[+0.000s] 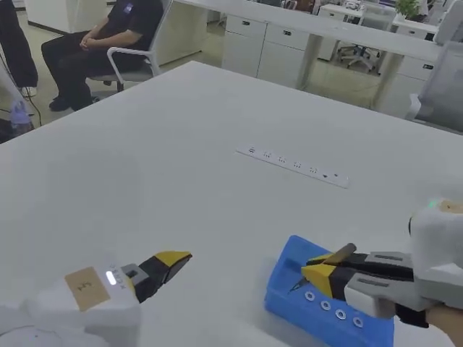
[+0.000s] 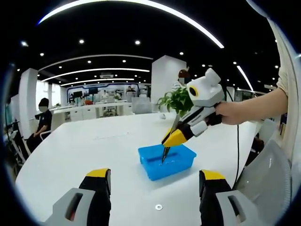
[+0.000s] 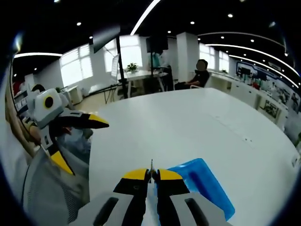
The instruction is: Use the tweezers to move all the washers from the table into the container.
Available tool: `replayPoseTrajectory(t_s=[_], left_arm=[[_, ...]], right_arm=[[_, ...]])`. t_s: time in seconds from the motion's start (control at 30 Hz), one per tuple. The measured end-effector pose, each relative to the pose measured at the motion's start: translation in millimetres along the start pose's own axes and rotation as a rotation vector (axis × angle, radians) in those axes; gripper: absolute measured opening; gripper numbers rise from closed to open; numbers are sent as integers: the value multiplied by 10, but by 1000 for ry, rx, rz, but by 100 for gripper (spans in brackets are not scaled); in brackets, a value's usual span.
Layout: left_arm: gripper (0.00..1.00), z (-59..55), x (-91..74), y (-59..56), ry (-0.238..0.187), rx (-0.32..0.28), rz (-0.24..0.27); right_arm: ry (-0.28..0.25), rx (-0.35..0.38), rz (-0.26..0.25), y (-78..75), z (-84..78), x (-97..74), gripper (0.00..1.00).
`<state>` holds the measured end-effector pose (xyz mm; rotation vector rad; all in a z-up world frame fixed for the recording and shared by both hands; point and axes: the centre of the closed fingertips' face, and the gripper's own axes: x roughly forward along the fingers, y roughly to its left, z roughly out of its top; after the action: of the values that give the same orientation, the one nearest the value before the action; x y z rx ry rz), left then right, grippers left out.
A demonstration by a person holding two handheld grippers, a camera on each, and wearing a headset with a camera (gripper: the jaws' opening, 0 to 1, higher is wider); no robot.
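Counter (image 1: 181, 144) is white and mostly bare. A power strip (image 1: 293, 165) lies flat near mid-counter, at 12 o'clock from the container and well apart from it. A person (image 1: 94, 36) sits in a chair (image 1: 134, 61) off the far corner, at 10 o'clock in the head view. A plant (image 2: 176, 100) stands behind the right gripper in the left gripper view.

The blue container (image 1: 278, 289) sits at 5 o'clock in the head view, close to the near edge. Four washers (image 1: 325, 305) lie in a row inside it. One loose washer (image 2: 159, 206) is on the counter at 6 o'clock from the container in the left gripper view, on the line between the left fingers. The right gripper and its tool hang over the container and cover part of its inside from the head view.

Right gripper (image 1: 318, 273): fingers clamped on the tweezers (image 2: 165, 153), yellow tips almost meeting. The tweezers point down with the tip inside the container walls. Can't tell whether the tip touches a washer or the floor.

Left gripper (image 2: 155, 179): fingers spread wide, gripping nothing and touching nothing. It hangs above the counter at 9 o'clock from the container, well apart.
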<state>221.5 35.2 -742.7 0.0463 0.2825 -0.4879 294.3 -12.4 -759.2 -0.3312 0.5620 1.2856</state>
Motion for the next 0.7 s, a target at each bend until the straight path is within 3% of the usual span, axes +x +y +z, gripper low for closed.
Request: replayPoseTrajectory(t_s=[0.3,0.7], left_arm=[[78,0,-7,5,-2,-3,-2],[77,-1,-9,12,-3,-5,-4]], right_arm=[[12,32,93,208,-48,183,3],[45,114,176,416,-212,396,3]])
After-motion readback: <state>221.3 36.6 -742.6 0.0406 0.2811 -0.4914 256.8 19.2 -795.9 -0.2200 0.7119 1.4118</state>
